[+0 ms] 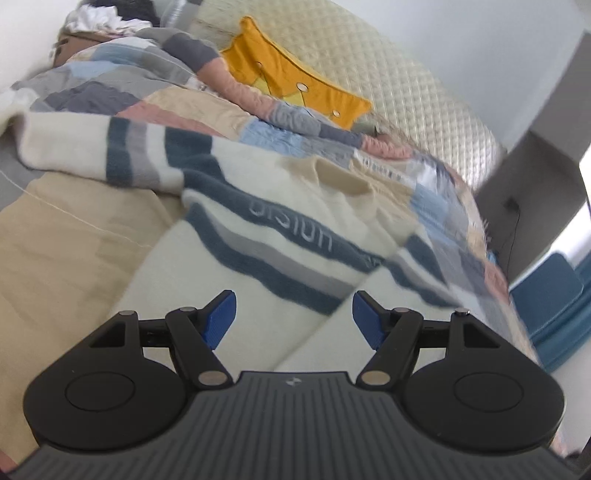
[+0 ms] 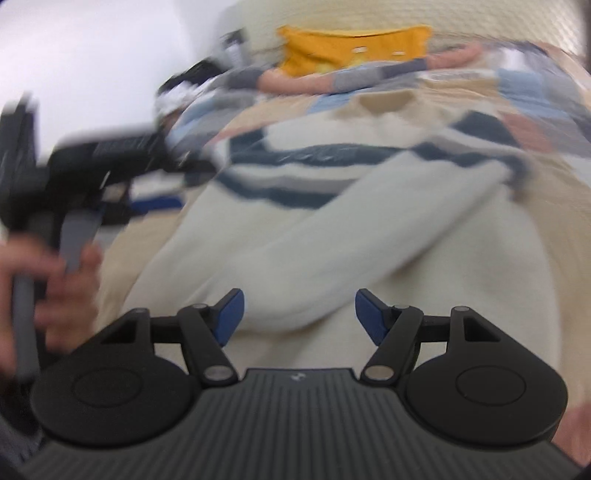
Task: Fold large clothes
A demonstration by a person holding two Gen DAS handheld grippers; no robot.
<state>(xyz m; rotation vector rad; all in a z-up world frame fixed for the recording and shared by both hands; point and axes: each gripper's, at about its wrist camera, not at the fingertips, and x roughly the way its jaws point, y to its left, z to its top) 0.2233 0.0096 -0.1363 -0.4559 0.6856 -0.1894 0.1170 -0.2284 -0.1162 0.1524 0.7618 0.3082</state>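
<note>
On the bed (image 1: 74, 236), over a tan sheet and against a patchwork quilt (image 1: 122, 88), lies the sweater (image 1: 280, 229): cream knit with dark blue and grey chest stripes and lettering across the blue band. In the right wrist view its sleeves are already laid across the body, one sleeve (image 2: 332, 236) running diagonally over the cream front.

Left gripper (image 1: 293, 319): fingers wide, nothing between them, hanging over the lower cream part of the garment. Right gripper (image 2: 299, 317): fingers also standing wide, empty, over the hem end. The view is smeared by motion, so finer contact cannot be read. The person's hand (image 2: 55, 291) on the left gripper's handle shows at the left edge of that view.

Handling, as a judgement: thick, fleecy knit, soft and limp, light for its bulk, not fragile and not slippery. It will sag and drag on the sheet rather than hold a crease. Best taken at the two hem corners, or at the side edges below the crossed sleeves, pinching both layers so the sleeves stay put when the bottom is carried up.

Containers: none visible. A yellow cushion (image 1: 295, 79) rests against the quilted headboard (image 1: 388, 74); a heap of other clothes (image 1: 99, 16) sits at the far corner, contents unclear.
</note>
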